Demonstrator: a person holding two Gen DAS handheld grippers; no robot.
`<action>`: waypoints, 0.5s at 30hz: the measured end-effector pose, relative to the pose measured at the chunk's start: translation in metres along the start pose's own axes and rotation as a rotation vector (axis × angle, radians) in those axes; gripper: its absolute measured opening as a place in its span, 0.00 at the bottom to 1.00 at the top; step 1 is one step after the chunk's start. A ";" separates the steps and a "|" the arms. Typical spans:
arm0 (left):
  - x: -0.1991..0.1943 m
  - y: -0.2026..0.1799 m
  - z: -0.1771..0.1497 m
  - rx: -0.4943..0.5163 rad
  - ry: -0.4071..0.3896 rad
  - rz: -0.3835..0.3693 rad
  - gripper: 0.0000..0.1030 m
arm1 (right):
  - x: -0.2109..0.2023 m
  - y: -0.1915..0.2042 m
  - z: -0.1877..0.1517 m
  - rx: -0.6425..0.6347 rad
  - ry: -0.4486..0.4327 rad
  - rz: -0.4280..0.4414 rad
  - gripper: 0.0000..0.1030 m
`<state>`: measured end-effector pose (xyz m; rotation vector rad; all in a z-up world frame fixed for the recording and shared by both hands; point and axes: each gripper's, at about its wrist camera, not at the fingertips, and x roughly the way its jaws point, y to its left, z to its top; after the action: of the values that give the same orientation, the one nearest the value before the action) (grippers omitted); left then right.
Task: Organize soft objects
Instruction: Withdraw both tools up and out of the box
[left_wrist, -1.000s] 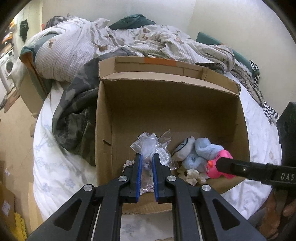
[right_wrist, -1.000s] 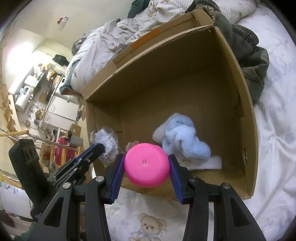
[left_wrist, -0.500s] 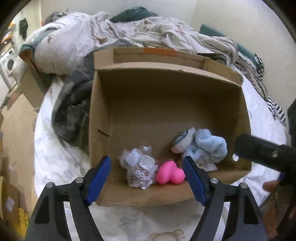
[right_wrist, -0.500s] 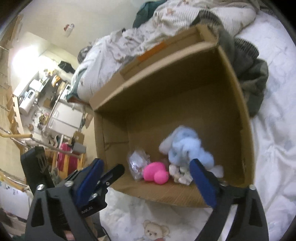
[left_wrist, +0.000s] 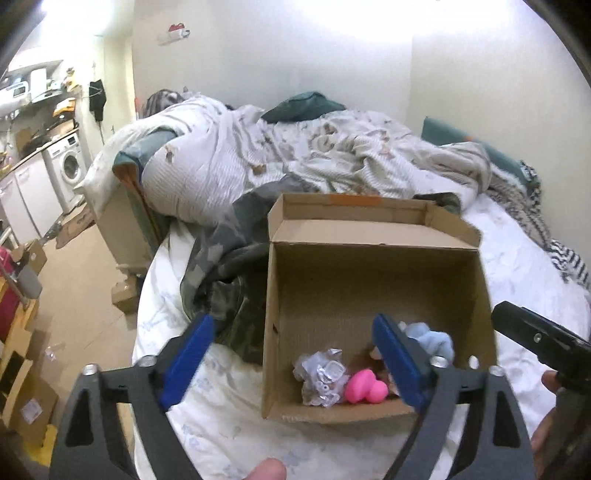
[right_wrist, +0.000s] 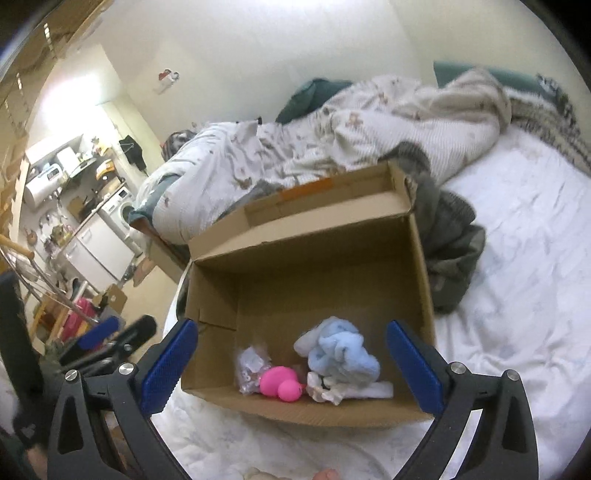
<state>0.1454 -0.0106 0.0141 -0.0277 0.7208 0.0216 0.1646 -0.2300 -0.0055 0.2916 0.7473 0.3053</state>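
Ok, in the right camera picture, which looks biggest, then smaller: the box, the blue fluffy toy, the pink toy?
Largest to smallest:
1. cardboard box
2. blue fluffy toy
3. pink toy
All sit together, so nearness hardly matters.

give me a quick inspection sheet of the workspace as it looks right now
surface: bed with a white printed sheet; the cardboard box sits open on it.
job's things: pink toy, clear plastic bag and light blue plush lie together at the box's near end; a small white soft item beside the plush.
clutter: dark camouflage garment against the box, rumpled quilt behind it.
grippers: left gripper open, empty; right gripper open, empty; both held back from the box.
cables: nothing seen.
surroundings: washing machine, white cabinets and cardboard boxes on the floor to the left.
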 end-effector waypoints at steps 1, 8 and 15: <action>-0.005 0.002 -0.001 0.002 -0.004 -0.004 0.90 | -0.006 0.003 -0.001 -0.006 -0.009 -0.004 1.00; -0.030 0.014 -0.019 -0.043 0.064 -0.023 0.96 | -0.039 0.010 -0.025 -0.014 -0.014 -0.038 1.00; -0.047 0.012 -0.041 -0.019 0.081 -0.037 1.00 | -0.048 0.021 -0.050 -0.087 0.030 -0.092 1.00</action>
<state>0.0827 -0.0006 0.0148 -0.0600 0.8013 -0.0081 0.0926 -0.2208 -0.0035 0.1698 0.7726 0.2549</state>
